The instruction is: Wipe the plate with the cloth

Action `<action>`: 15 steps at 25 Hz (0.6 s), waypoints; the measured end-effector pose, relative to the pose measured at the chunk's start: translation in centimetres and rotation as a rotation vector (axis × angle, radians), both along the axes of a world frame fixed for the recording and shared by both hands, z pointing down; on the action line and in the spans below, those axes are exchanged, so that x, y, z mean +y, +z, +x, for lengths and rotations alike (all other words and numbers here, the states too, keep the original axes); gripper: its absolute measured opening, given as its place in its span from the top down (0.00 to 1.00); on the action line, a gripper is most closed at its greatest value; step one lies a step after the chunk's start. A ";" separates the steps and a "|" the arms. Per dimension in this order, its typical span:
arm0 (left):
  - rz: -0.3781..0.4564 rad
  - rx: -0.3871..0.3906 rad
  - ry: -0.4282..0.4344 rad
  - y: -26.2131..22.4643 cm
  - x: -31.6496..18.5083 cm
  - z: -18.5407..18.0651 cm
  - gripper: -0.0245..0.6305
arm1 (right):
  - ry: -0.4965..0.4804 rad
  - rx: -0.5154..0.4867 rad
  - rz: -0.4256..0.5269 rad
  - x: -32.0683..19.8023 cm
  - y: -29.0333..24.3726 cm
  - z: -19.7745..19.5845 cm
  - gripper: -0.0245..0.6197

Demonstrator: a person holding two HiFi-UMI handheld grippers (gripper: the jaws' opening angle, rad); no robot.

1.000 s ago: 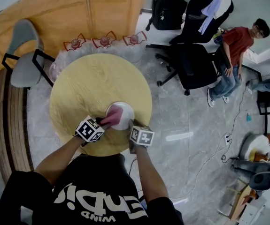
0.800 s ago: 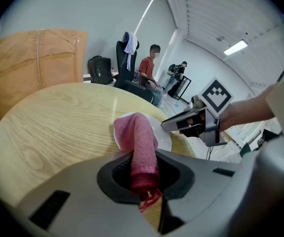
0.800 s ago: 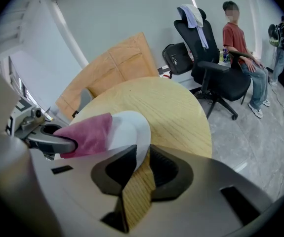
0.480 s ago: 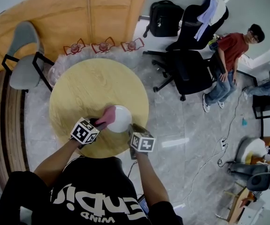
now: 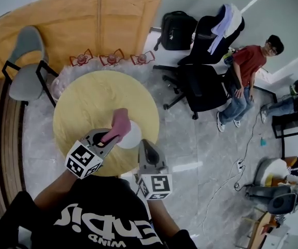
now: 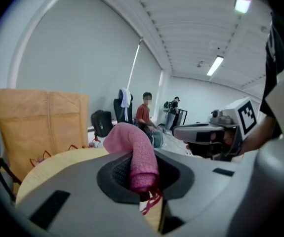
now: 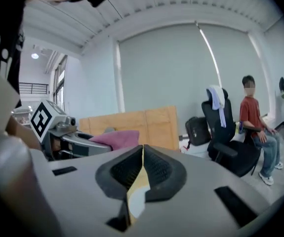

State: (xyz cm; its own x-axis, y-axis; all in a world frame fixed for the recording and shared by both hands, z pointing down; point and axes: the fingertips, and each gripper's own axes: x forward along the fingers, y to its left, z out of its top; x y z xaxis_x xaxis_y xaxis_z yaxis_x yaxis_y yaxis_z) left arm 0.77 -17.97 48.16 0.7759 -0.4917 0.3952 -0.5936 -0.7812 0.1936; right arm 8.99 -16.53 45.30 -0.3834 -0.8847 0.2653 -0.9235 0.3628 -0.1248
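The pink cloth [image 5: 120,123] hangs raised above the round yellow table [image 5: 94,97], and my left gripper [image 5: 107,137] is shut on its lower end. In the left gripper view the cloth [image 6: 134,152] stands up from between the jaws. The white plate [image 5: 133,138] lies on the table near its front edge, partly hidden behind the cloth. My right gripper [image 5: 144,146] is lifted beside the plate, to its right, with its jaws pressed together and nothing between them [image 7: 142,159]. The right gripper view shows the left gripper [image 7: 75,143] with the cloth [image 7: 117,138] at its left.
A grey chair [image 5: 24,61] stands left of the table and three small red stands [image 5: 111,59] lie beyond it. Black office chairs [image 5: 200,84], a backpack [image 5: 177,30] and a seated person in red [image 5: 247,66] are at the right. A wooden partition [image 5: 86,19] is behind.
Both grippers have risen from the table. The cloth came up off the plate with the left gripper. The right gripper left the plate's edge and its jaws closed.
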 end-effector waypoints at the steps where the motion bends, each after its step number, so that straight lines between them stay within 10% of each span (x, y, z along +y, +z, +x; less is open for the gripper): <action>1: 0.044 0.032 -0.007 -1.9 0.2 0.1 0.88 | 0.014 -0.002 0.053 0.4 -2.1 0.0 0.92; 7: 0.303 0.156 -0.079 -10.1 1.3 -1.0 0.88 | 0.075 0.017 0.223 2.7 -8.5 0.1 0.93; 15: 0.349 0.189 -0.119 -12.8 2.7 -1.3 0.88 | 0.048 0.015 0.204 4.0 -8.4 -1.0 0.93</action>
